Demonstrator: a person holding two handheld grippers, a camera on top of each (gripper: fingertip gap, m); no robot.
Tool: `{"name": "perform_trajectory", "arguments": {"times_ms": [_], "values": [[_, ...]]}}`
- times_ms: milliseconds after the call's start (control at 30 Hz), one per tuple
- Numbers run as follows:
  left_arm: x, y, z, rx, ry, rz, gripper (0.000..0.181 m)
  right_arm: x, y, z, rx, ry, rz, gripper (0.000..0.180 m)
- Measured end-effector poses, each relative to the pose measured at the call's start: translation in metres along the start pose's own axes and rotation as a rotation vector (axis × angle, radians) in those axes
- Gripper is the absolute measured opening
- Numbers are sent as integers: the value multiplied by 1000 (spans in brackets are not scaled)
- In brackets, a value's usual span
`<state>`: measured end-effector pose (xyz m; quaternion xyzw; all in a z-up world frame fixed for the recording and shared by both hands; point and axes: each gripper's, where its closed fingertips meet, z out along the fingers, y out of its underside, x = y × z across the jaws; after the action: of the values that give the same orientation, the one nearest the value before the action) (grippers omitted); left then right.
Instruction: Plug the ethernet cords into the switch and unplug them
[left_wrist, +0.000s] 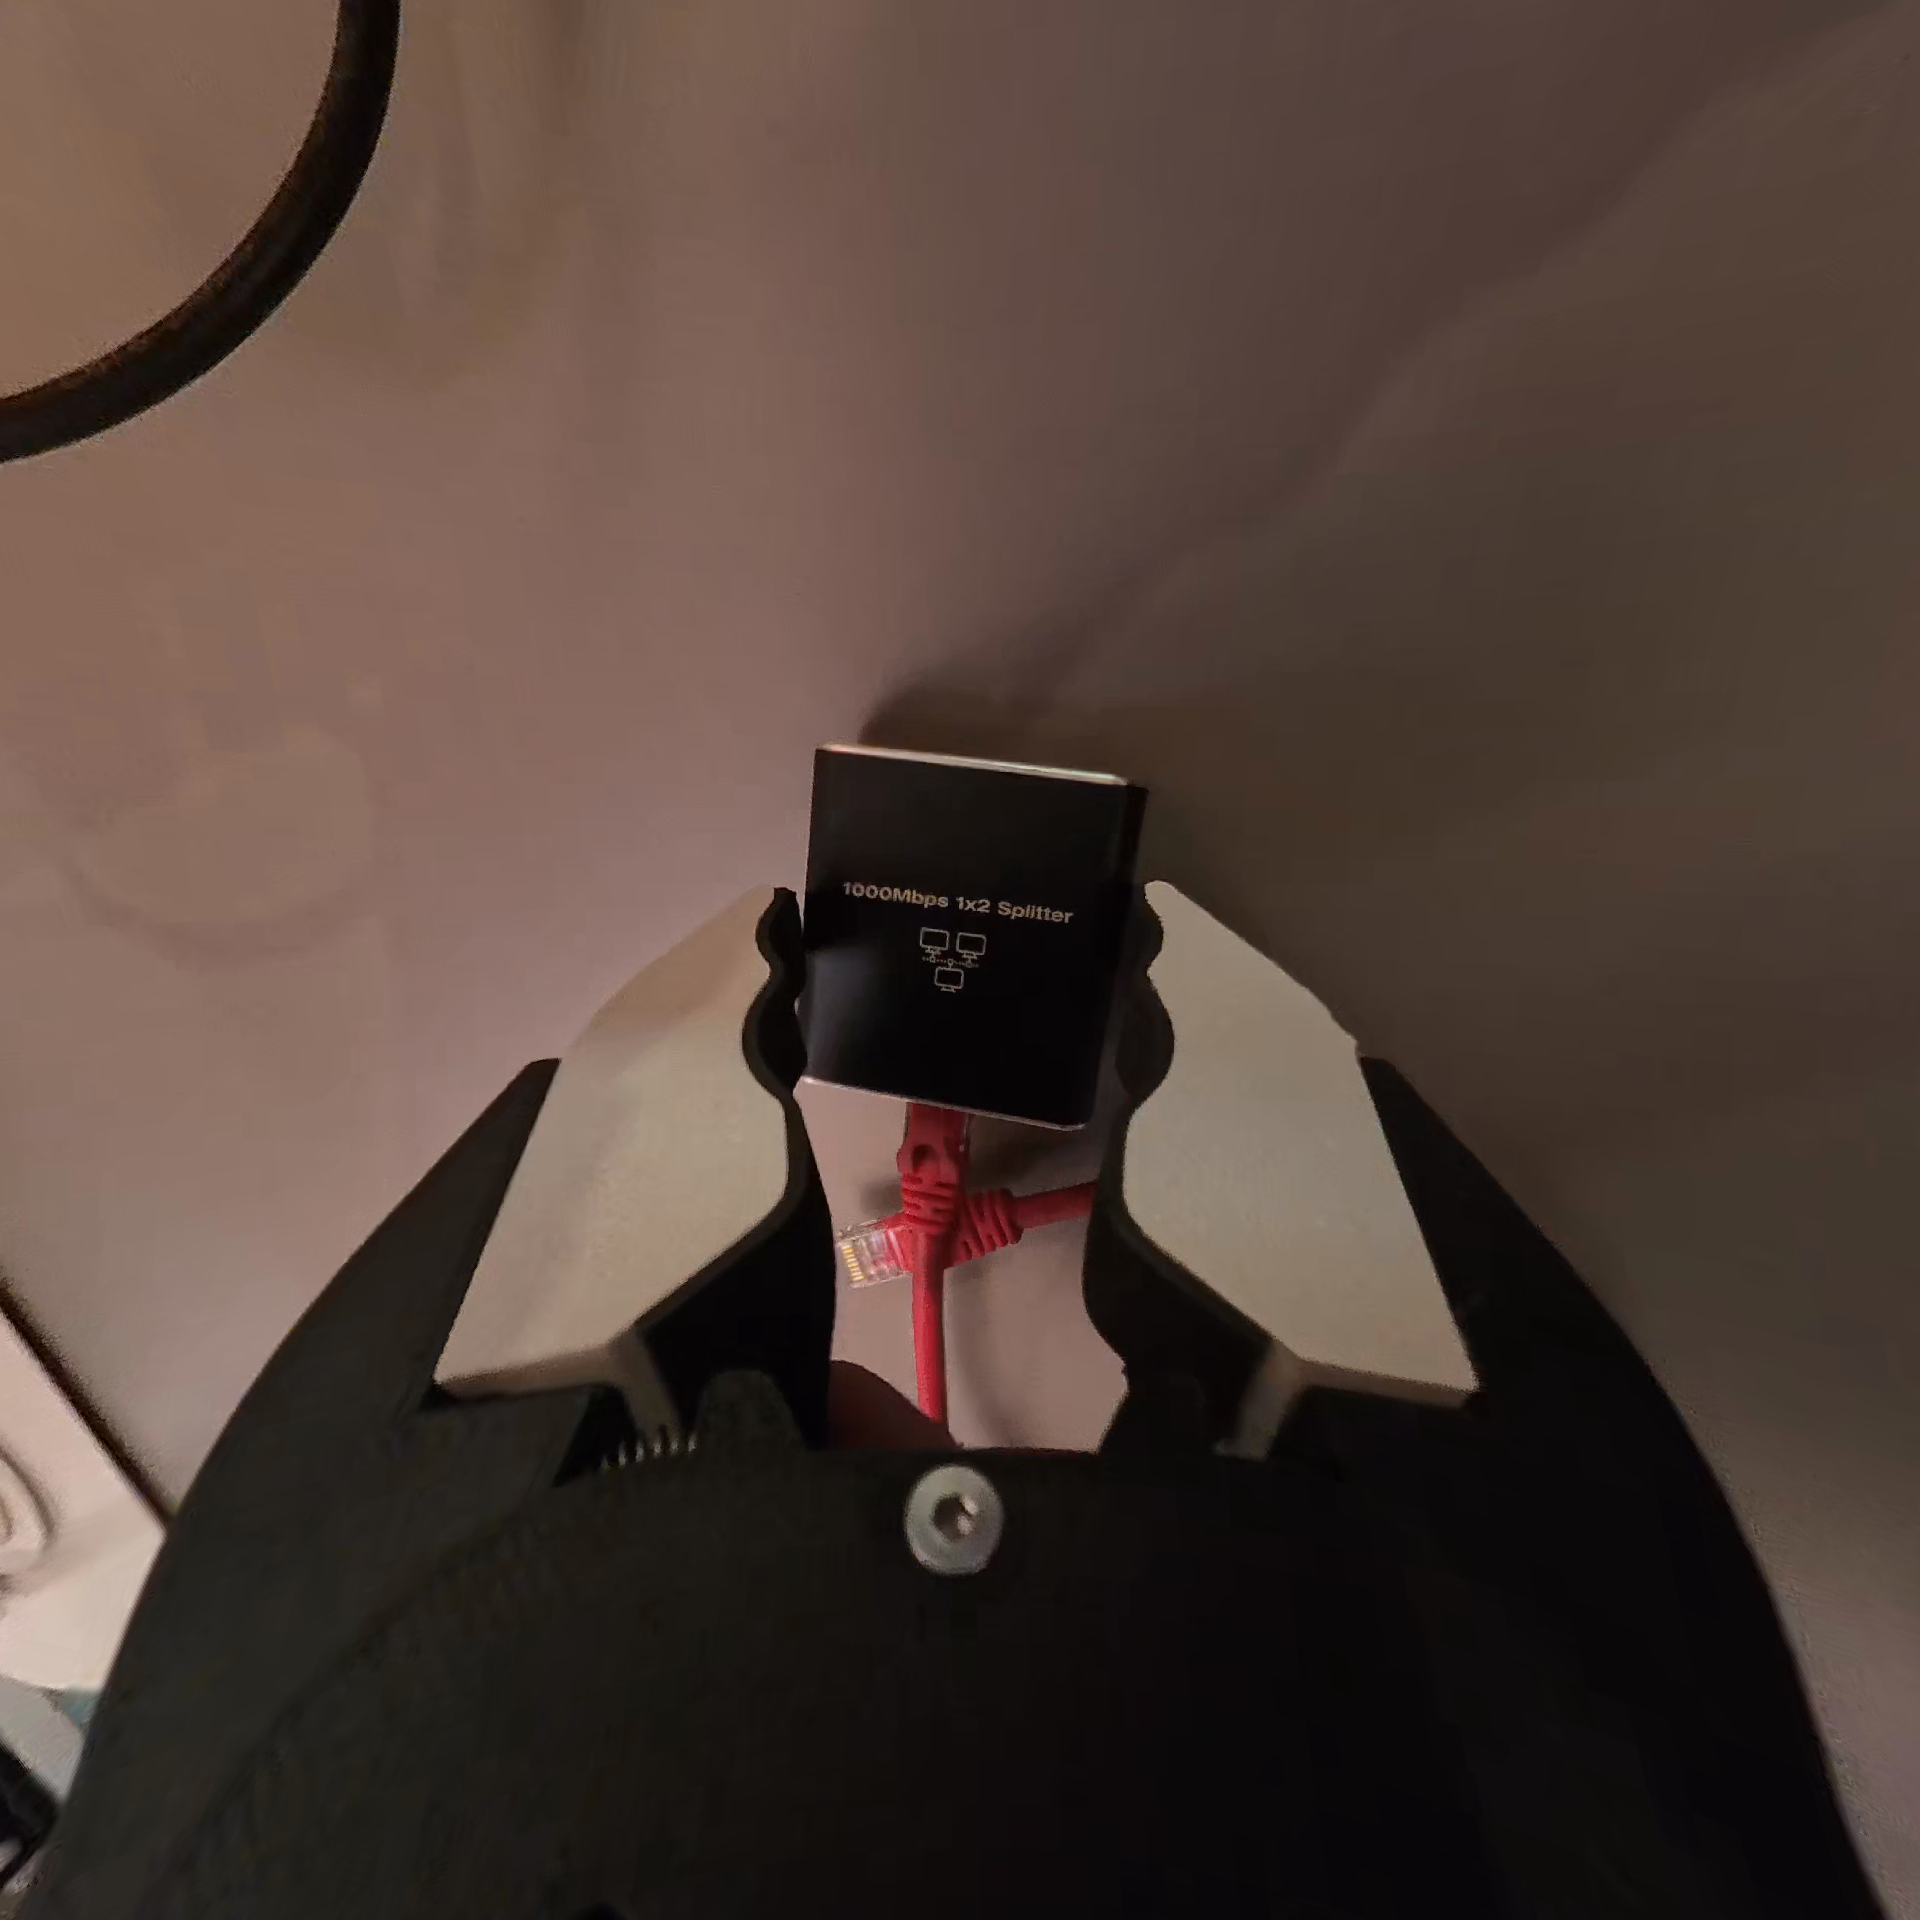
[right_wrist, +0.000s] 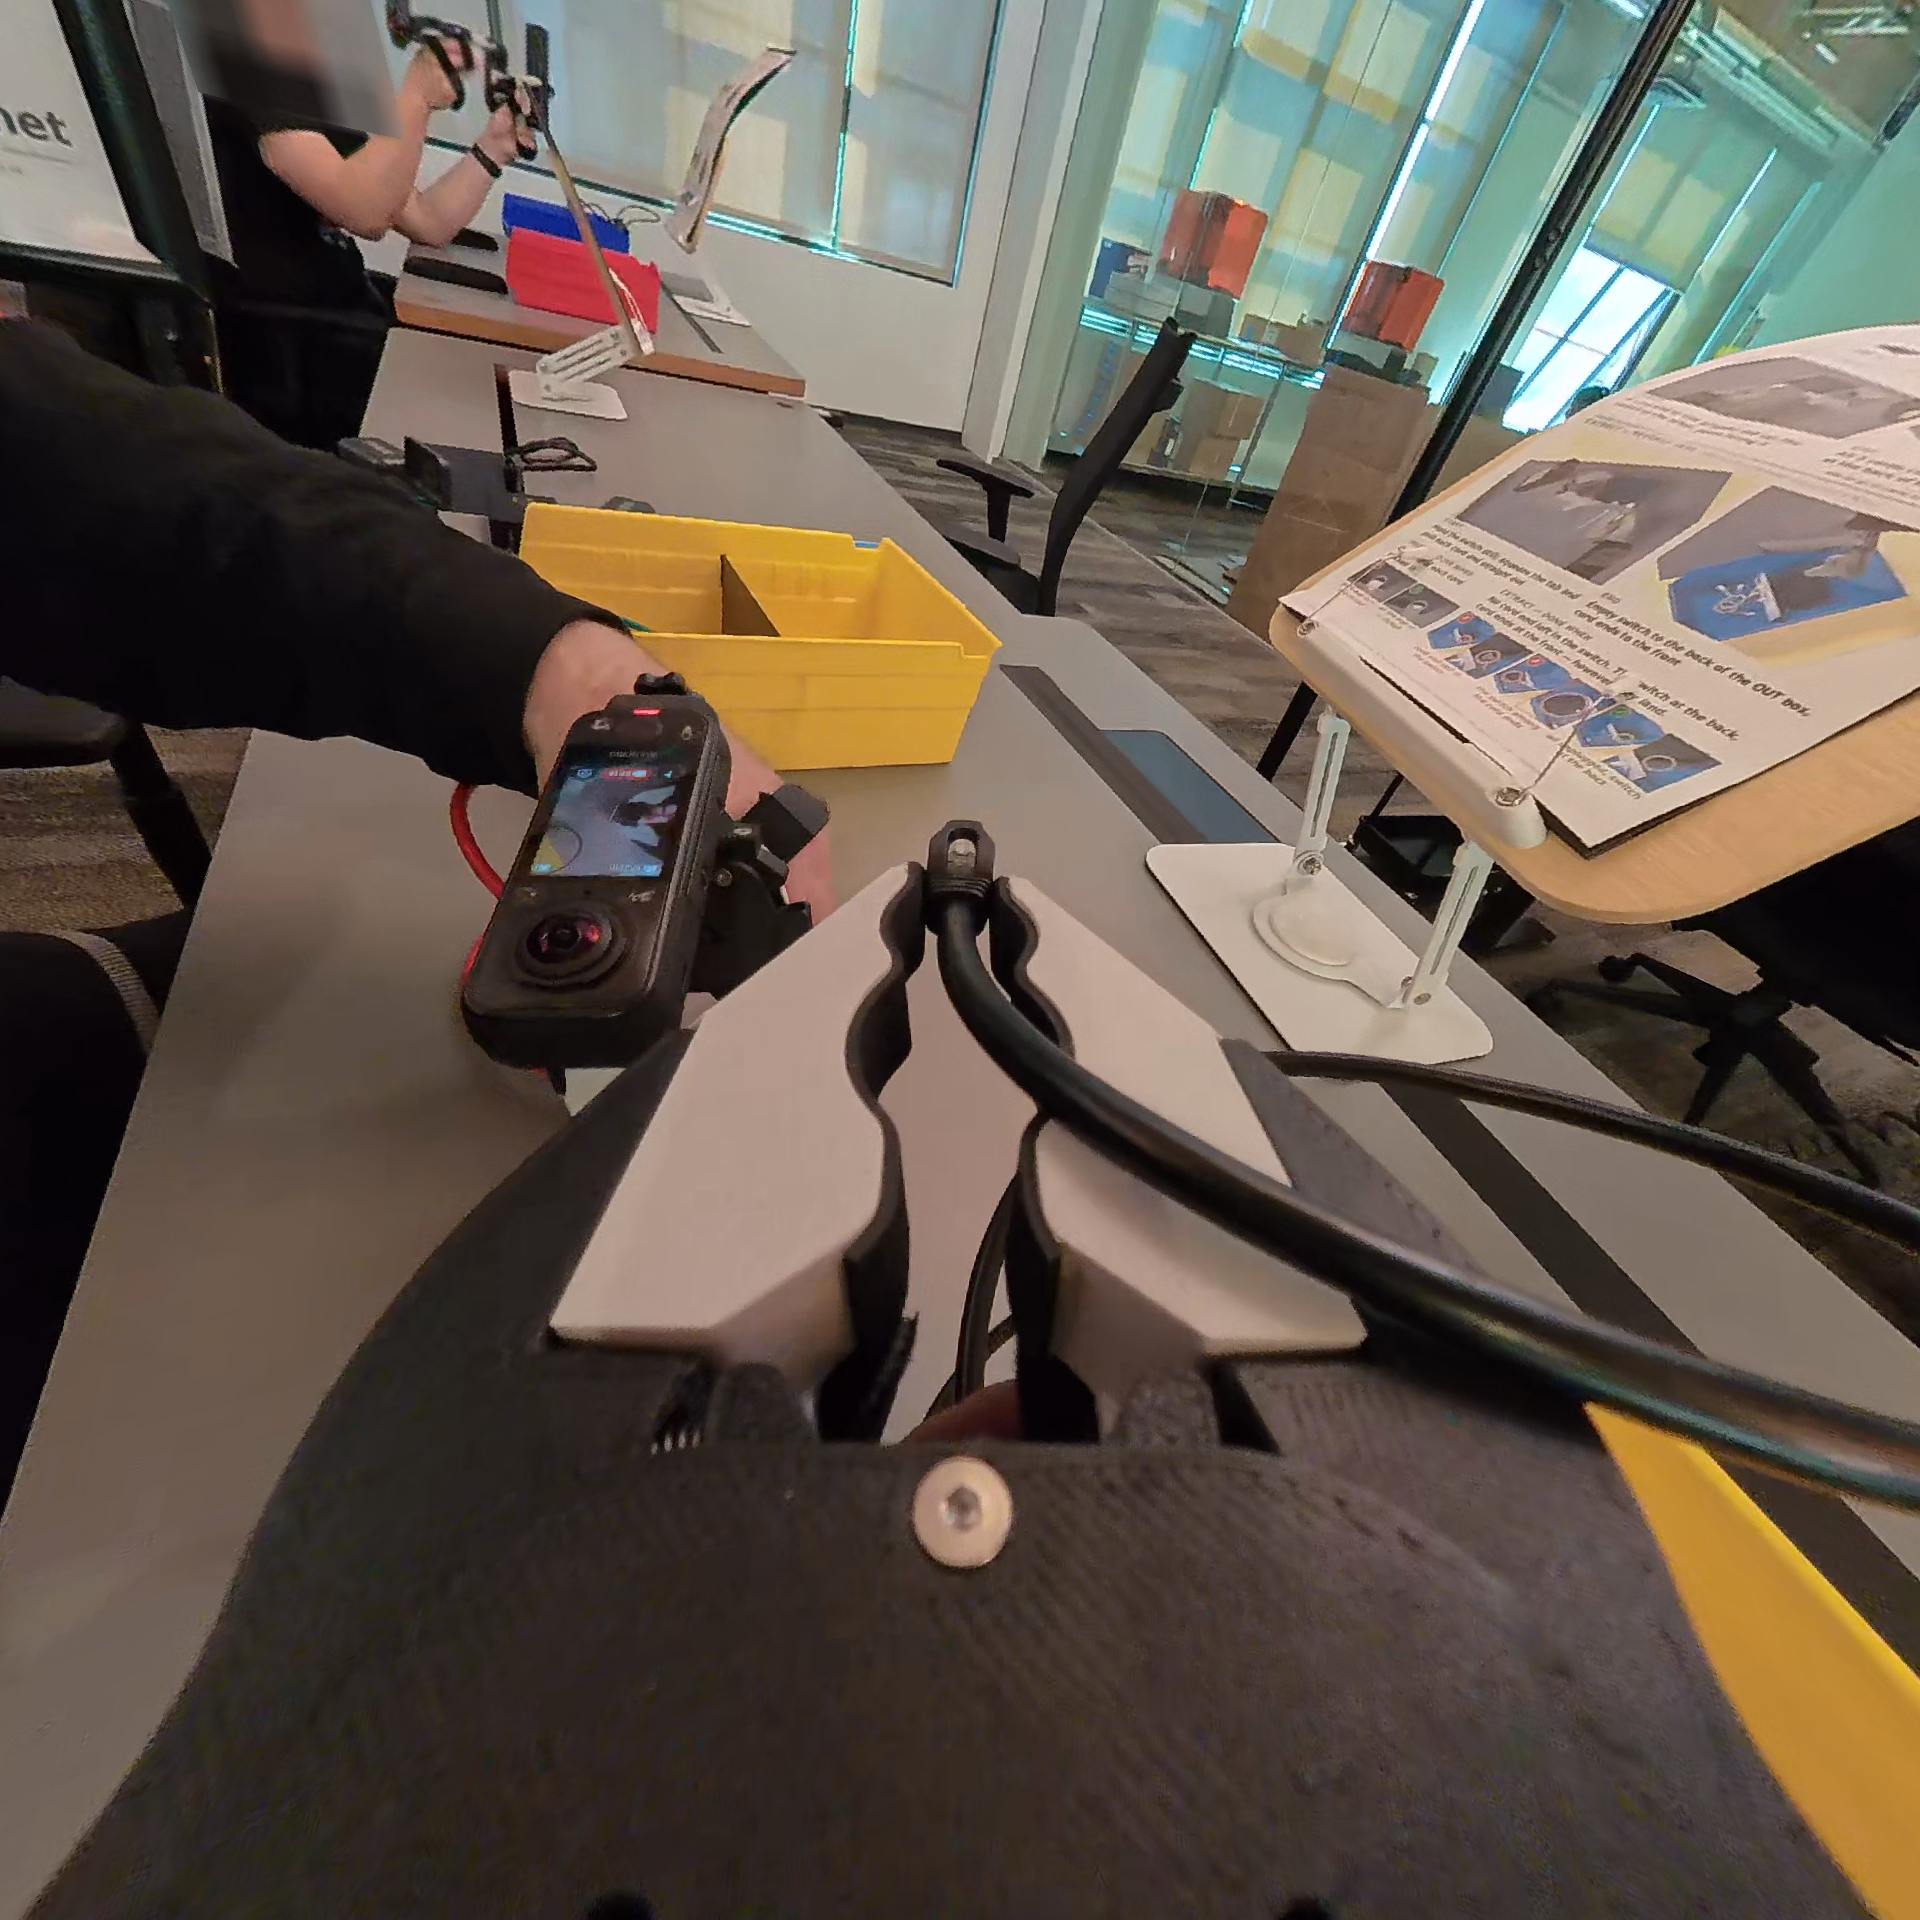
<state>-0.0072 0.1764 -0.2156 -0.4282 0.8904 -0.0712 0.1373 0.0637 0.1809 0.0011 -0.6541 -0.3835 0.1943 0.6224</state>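
We saw the left hand-held gripper (left_wrist: 961, 935) pinching the black switch (left_wrist: 961, 925), red cord (left_wrist: 928, 1226) plugged at its 6 o'clock, right hand-held gripper (right_wrist: 961, 883) clamped on the black cord (right_wrist: 1039, 1049).

A yellow plastic bin (right_wrist: 821, 665) with a dark divider (right_wrist: 750, 601) sits on the long grey table (right_wrist: 312, 1143). To its right stands a white tilting stand (right_wrist: 1340, 935) carrying a light wooden board (right_wrist: 1704, 852) with a printed instruction sheet (right_wrist: 1662, 582) clipped to it. Farther along the table lie a red bin (right_wrist: 577, 278) and a blue bin (right_wrist: 561, 220), with another white stand (right_wrist: 582, 364) in front of them. A person in a black shirt (right_wrist: 301, 208) stands there with arms raised. Black office chairs (right_wrist: 1081, 488) stand beyond the table, before glass partitions (right_wrist: 1299, 208).
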Motion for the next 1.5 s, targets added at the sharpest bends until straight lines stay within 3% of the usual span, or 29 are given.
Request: {"name": "perform_trajectory", "arguments": {"times_ms": [133,233,267,533,933,1267,1500], "values": [[-4,-6,3,-27,-32,38,69,0,0,0,4,-2,3,9],[-4,-12,6,-25,-1,47,67,0,-2,-1,10,-3,3,9],[-1,-12,6,-31,22,50,59,-1,-3,-1,12,-4,3,9],[-1,-3,2,-60,61,61,58,-3,-3,-2,8,-10,-4,9],[-29,-24,-62,256,-23,-93,58,-25,24,11,-119,-118,-36,9],[-38,-38,-93,356,-79,-95,58,-37,55,22,-261,-160,-89,9],[-42,-44,-103,366,-98,-89,58,-39,56,28,-247,-163,-78,9]]}}
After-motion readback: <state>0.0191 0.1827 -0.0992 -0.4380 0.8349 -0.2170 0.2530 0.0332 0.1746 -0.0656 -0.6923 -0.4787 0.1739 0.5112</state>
